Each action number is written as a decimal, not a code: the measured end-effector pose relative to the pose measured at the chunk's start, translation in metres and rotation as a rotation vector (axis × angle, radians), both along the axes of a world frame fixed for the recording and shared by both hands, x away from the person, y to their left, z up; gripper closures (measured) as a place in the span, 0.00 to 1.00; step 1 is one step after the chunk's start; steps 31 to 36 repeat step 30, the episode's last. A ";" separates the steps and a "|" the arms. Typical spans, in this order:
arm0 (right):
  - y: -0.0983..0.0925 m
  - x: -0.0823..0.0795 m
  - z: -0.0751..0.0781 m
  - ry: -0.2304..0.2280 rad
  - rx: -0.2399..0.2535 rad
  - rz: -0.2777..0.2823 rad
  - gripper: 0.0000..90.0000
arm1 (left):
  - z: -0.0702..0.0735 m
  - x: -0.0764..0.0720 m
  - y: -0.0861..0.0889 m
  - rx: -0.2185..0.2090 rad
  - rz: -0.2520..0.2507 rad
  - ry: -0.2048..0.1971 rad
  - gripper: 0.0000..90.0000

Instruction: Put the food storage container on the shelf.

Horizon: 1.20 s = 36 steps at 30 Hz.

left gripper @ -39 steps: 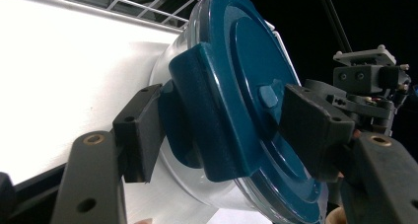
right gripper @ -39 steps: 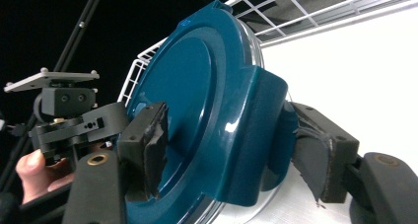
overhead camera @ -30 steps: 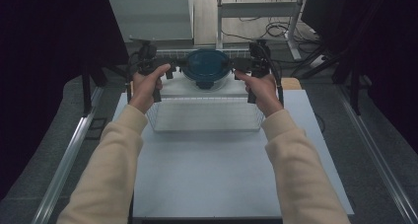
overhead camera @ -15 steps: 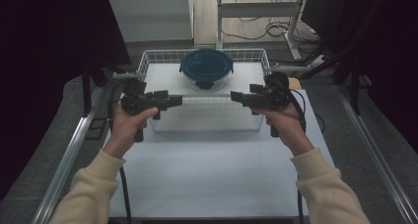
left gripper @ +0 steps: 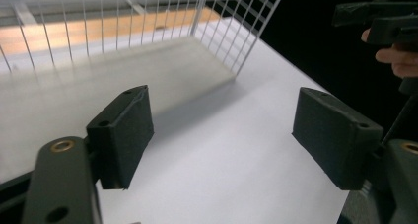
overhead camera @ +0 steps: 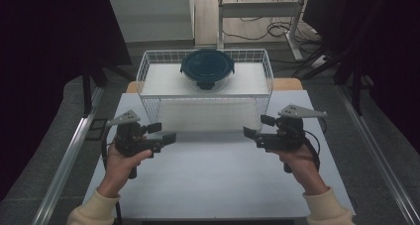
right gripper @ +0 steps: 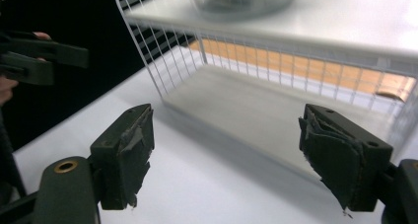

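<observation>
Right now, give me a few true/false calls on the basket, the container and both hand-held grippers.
1. The round container sits inside the wire basket. True.
2. The left hand-held gripper is clamped on the basket rim. False: it is open, over the white table, holding nothing.
3. The right hand-held gripper is open. True.
4. The container has no lid. False: a dark lid covers it.
5. The two grippers point toward each other. True.

No text, label, brand, number or sign could be read on anything in these views; every surface that showed was plain or too blurred.
</observation>
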State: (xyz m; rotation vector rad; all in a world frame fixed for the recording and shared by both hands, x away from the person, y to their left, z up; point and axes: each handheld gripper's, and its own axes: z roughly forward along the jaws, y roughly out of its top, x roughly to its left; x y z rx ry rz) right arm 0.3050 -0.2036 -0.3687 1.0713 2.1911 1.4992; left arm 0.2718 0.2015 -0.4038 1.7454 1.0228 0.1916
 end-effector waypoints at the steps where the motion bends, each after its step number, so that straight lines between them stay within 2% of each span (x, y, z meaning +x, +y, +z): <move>1: -0.002 -0.002 -0.004 -0.003 -0.009 -0.006 0.23 | -0.007 -0.003 -0.001 0.021 -0.009 0.003 0.24; 3: -0.011 -0.012 -0.022 -0.004 -0.033 -0.032 0.23 | -0.019 -0.009 -0.003 0.057 -0.011 0.007 0.23; 4: -0.013 -0.015 -0.026 0.002 -0.033 -0.036 0.23 | -0.024 -0.011 -0.003 0.067 -0.009 0.010 0.24; 5: -0.017 -0.018 -0.034 0.008 -0.035 -0.041 0.23 | -0.037 -0.017 -0.005 0.093 -0.005 0.021 0.23; 6: -0.017 -0.018 -0.034 0.008 -0.035 -0.041 0.23 | -0.037 -0.017 -0.005 0.093 -0.005 0.021 0.23; 8: -0.022 -0.023 -0.046 0.029 -0.045 -0.049 0.23 | -0.049 -0.021 -0.006 0.104 0.000 0.035 0.23; 9: -0.027 -0.027 -0.056 0.044 -0.058 -0.056 0.23 | -0.055 -0.022 -0.006 0.104 0.004 0.048 0.23; 10: -0.027 -0.027 -0.056 0.044 -0.058 -0.056 0.23 | -0.061 -0.023 -0.007 0.110 0.003 0.064 0.23; 11: -0.031 -0.032 -0.065 0.054 -0.064 -0.062 0.23 | -0.070 -0.023 -0.009 0.135 0.003 0.088 0.22; 12: -0.031 -0.032 -0.065 0.054 -0.064 -0.062 0.23 | -0.070 -0.023 -0.009 0.135 0.003 0.088 0.22; 14: -0.035 -0.036 -0.076 0.059 -0.079 -0.068 0.23 | -0.077 -0.023 -0.010 0.152 0.012 0.102 0.22; 17: -0.038 -0.036 -0.088 0.091 -0.110 -0.064 0.23 | -0.080 -0.023 -0.009 0.158 0.010 0.108 0.21; 23: -0.040 -0.035 -0.084 0.081 -0.082 -0.061 0.23 | -0.079 -0.023 -0.008 0.159 0.022 0.099 0.21; 28: -0.042 -0.034 -0.090 0.088 -0.102 -0.064 0.23 | -0.079 -0.022 -0.010 0.169 0.013 0.090 0.21; 36: -0.042 -0.032 -0.092 0.093 -0.100 -0.063 0.23 | -0.080 -0.022 -0.010 0.171 0.010 0.090 0.20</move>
